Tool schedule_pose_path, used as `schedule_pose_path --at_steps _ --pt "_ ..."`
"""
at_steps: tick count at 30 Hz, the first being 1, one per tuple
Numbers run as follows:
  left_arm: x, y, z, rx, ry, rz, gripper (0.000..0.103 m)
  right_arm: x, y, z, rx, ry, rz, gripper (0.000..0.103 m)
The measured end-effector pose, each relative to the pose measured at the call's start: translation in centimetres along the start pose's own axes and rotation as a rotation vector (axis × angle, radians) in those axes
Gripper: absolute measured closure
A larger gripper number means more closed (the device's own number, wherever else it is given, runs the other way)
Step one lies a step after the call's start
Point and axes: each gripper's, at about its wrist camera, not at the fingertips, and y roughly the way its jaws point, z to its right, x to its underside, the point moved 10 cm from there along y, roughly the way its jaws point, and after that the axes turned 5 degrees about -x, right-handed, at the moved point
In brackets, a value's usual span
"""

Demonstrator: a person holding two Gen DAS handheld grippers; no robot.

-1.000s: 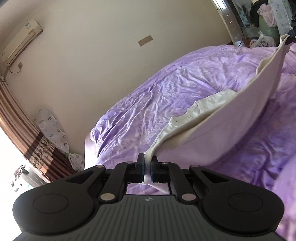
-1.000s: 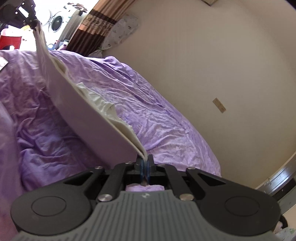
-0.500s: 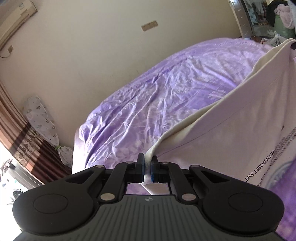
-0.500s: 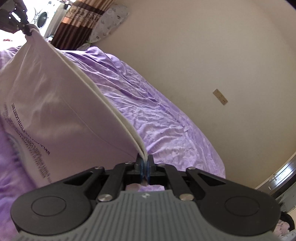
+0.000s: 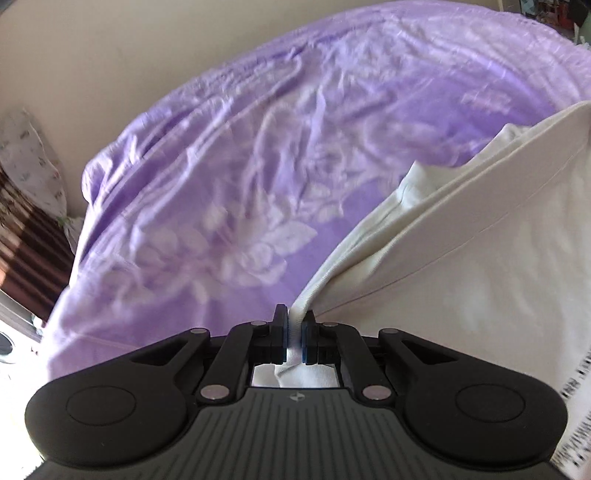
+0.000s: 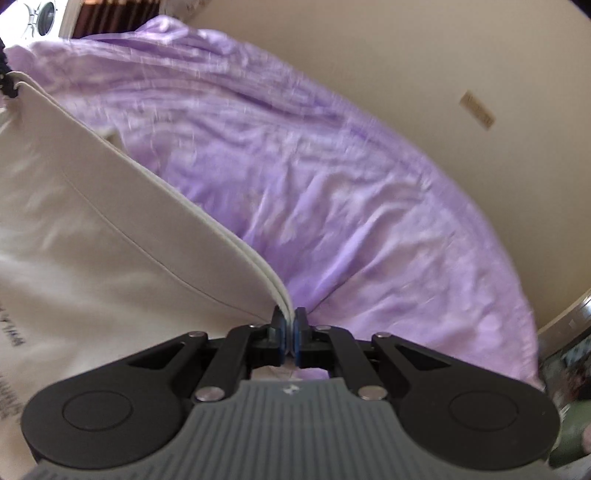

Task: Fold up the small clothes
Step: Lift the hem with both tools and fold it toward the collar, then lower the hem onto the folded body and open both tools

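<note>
A cream-white T-shirt point(image 5: 461, 258) with dark printed lettering is stretched between my two grippers above a purple bedspread point(image 5: 240, 177). My left gripper point(image 5: 294, 328) is shut on one corner of the shirt's edge, and the cloth fans out to the right of it. In the right wrist view the same T-shirt point(image 6: 103, 266) spreads to the left, and my right gripper point(image 6: 290, 328) is shut on its doubled edge. At the far upper left of that view the left gripper point(image 6: 5, 79) shows as a dark shape on the shirt's other corner.
The purple bedspread point(image 6: 332, 192) is rumpled and runs up to a beige wall point(image 6: 406, 66) with a wall plate point(image 6: 478, 109). A patterned bag point(image 5: 29, 166) and striped curtain point(image 5: 22, 251) stand left of the bed. A washing machine point(image 6: 44, 18) shows beyond.
Both grippers have come down and forward toward the bed with the shirt still held. The bedspread now fills most of each view, and the shirt has gone from hanging to spreading low over it.
</note>
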Motion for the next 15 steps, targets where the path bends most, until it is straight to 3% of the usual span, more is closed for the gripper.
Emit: schedule_pose_path --at_steps 4,10,15 --pt "0.2 1.0 0.0 0.002 -0.025 -0.001 0.096 1.2 3.5 -0.3 -0.005 0.052 -0.015 0.103" --pt "-1.6 -1.4 -1.1 -0.012 -0.064 0.078 0.097 0.9 1.7 0.0 0.032 0.098 0.045 0.103" --pt "-3.2 -0.9 -1.7 -0.026 -0.094 0.074 0.097 -0.5 0.8 1.3 0.055 0.131 0.065 0.103"
